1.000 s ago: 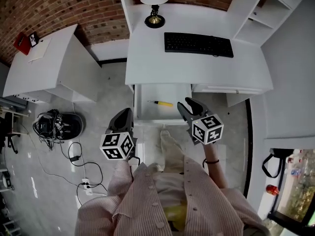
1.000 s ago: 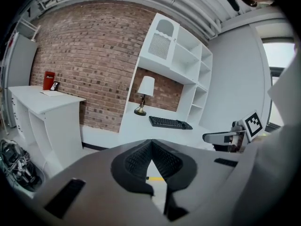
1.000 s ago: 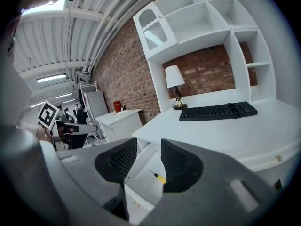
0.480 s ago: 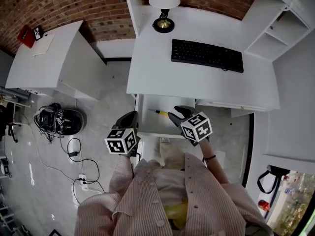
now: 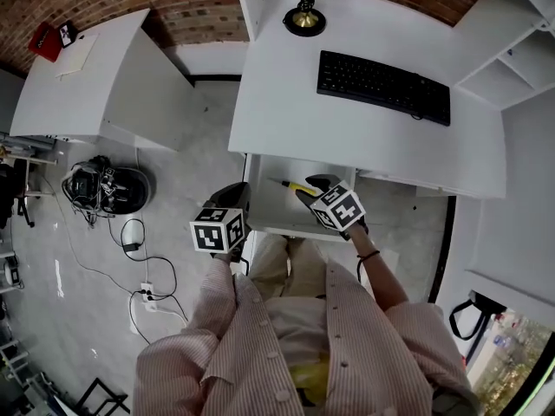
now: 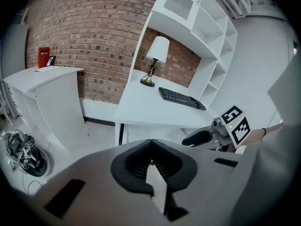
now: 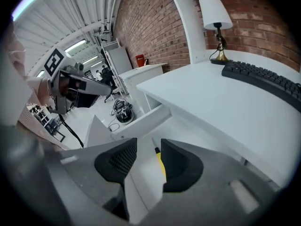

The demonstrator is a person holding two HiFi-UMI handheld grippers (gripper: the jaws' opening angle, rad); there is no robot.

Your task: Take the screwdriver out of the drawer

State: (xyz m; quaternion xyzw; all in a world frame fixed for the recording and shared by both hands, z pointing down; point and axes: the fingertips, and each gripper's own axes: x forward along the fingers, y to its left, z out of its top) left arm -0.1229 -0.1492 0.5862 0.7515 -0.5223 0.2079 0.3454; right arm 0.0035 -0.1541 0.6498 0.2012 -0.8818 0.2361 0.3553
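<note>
Left gripper [image 6: 151, 147] hangs idle at the open drawer's [image 5: 270, 208] 8 o'clock corner, its jaws closed together on nothing. Right gripper [image 7: 145, 145] is over the drawer with its jaws moderately apart. The yellow-handled screwdriver [image 7: 161, 163] lies on the drawer floor between them, close to the right jaw and ungripped. This looks like the approach to the grasp; next it calls for lowering, centring on the handle and closing. Tangled cables [image 5: 100, 199] lie on the floor at 9 o'clock. The white desk [image 5: 347, 137] carries a lamp [image 5: 305, 17] at 12 and a black keyboard [image 5: 383, 87] at 1, with a brick wall [image 5: 173, 7] behind.
</note>
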